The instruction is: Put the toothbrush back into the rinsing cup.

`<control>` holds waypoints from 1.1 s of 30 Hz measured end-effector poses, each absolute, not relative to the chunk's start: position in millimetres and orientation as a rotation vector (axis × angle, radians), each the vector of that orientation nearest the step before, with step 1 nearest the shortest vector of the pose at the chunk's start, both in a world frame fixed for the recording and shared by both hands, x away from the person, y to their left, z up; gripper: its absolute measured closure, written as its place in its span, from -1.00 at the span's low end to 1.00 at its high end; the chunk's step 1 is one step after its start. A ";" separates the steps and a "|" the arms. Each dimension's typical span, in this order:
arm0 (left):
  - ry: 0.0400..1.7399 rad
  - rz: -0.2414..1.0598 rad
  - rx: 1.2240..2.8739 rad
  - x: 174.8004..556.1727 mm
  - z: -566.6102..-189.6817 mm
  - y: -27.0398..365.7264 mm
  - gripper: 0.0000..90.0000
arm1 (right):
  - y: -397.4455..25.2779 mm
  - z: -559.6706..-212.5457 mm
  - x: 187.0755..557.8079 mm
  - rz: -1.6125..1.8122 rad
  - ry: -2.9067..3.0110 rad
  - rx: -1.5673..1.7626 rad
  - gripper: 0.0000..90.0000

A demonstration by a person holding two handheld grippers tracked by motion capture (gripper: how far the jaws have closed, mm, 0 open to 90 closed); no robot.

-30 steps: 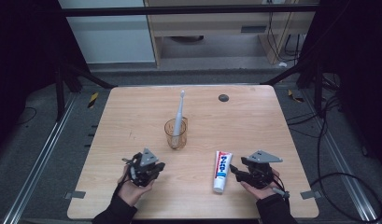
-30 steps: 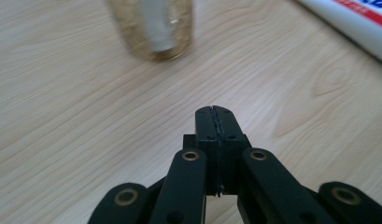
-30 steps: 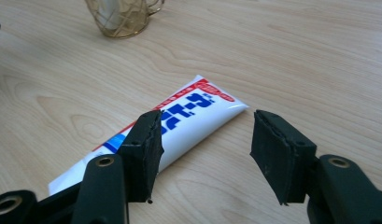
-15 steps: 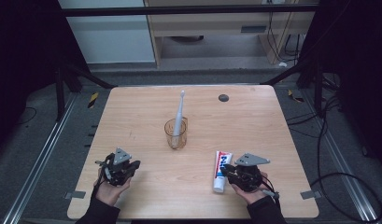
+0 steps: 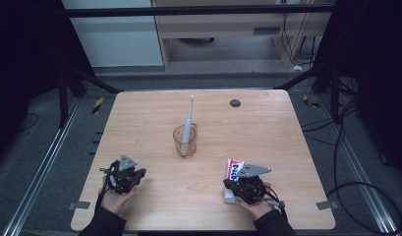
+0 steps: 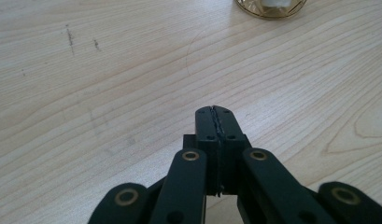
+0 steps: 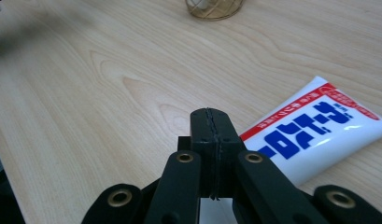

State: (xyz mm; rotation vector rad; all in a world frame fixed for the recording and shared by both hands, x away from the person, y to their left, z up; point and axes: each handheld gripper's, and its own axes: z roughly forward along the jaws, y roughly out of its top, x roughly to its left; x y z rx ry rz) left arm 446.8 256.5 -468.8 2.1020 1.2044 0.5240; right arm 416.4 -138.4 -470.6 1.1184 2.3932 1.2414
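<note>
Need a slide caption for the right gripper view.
Right gripper, jaws shut on nothing, over the wooden table beside a toothpaste tube.

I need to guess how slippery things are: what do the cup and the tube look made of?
The cup looks like clear amber plastic or glass: see-through, glossy. The tube looks like glossy soft plastic with printed red and blue lettering.

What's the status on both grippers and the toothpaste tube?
Left gripper shut, empty. Right gripper shut, empty, beside toothpaste tube lying flat. Cup with toothbrush stands apart; nothing in the way.
</note>
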 end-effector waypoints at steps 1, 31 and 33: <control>1.210 0.522 2.102 447.5 -469.4 257.0 0.98 | -137.8 -471.1 416.8 1.239 2.397 1.108 1.00; 1.226 0.512 2.087 448.8 -470.3 261.4 0.98 | -149.5 -477.2 409.3 1.148 2.508 1.105 1.00; 1.223 0.514 2.089 448.8 -470.2 261.4 0.98 | -151.7 -477.7 408.9 1.138 2.508 1.118 1.00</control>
